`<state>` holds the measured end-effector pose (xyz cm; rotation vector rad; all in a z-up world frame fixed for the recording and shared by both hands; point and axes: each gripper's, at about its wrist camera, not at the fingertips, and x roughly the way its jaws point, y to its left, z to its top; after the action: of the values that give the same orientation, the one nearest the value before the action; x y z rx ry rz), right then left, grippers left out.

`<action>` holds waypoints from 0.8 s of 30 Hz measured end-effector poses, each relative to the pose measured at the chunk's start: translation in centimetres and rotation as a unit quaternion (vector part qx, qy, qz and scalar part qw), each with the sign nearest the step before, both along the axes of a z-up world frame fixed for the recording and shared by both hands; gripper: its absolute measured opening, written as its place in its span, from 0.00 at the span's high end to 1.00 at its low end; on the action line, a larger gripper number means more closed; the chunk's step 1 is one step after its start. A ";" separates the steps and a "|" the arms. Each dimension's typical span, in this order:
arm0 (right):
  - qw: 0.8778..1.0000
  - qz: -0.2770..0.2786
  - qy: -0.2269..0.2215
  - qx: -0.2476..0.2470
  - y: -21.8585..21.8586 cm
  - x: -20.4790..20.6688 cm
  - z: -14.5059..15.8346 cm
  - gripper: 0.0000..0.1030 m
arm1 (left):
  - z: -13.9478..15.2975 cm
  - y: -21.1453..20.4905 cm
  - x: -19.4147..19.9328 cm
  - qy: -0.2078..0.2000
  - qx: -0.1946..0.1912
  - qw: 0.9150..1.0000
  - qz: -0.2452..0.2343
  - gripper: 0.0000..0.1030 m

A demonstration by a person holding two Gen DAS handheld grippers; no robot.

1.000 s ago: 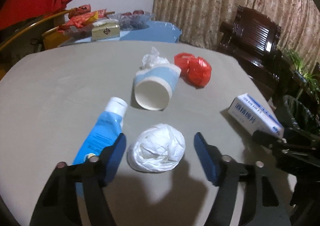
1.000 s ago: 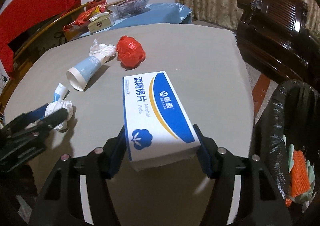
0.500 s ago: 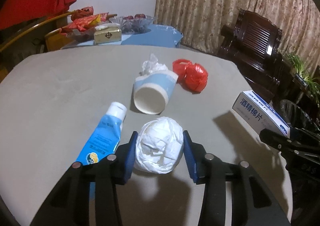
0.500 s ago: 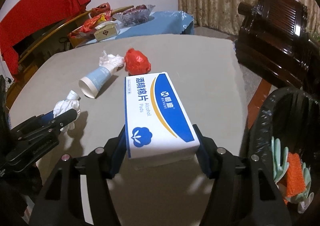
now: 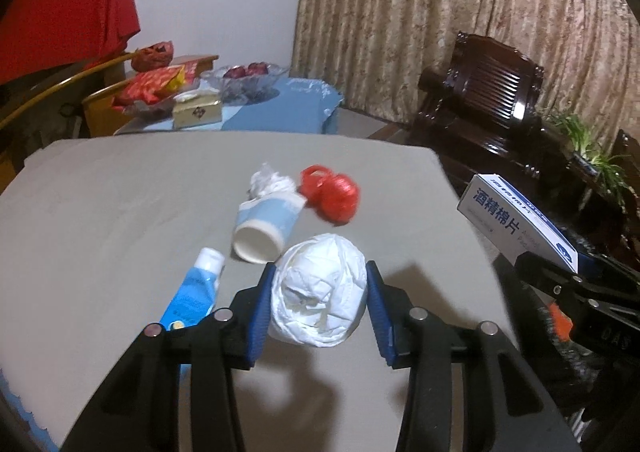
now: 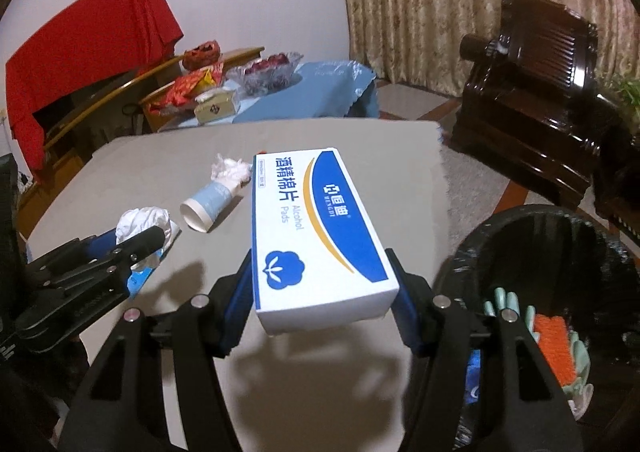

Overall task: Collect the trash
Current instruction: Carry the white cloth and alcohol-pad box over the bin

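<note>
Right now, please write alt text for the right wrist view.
The right gripper holds an alcohol pad box above a grey table, beside a black bin. A paper cup lies behind.

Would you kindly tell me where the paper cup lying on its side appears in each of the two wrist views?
Left wrist view: the paper cup lies just above centre, beyond the white wad in the left tongs.
Right wrist view: the cup is left of centre, beside the alcohol pad box in the right tongs.
Shared landmark: the crumpled tissue at the cup's base.
</note>
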<state>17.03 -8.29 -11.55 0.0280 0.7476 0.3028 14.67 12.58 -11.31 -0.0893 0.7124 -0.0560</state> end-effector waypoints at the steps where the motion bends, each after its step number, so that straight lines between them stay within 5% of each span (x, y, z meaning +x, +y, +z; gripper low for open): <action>1: 1.000 -0.003 -0.004 0.002 -0.5 -0.4 0.5 0.43 | 0.4 -0.4 -0.2 -0.003 -0.001 1.000 -0.004 0.58; 24: 0.999 -0.019 -0.029 0.021 -5.1 -4.4 3.1 0.48 | 2.6 -5.6 -2.8 -0.015 -0.003 0.999 -0.051 0.58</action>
<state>12.61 -13.40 -8.46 0.0725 0.6818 0.2827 11.88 6.95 -8.76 -0.0572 0.6866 -0.1560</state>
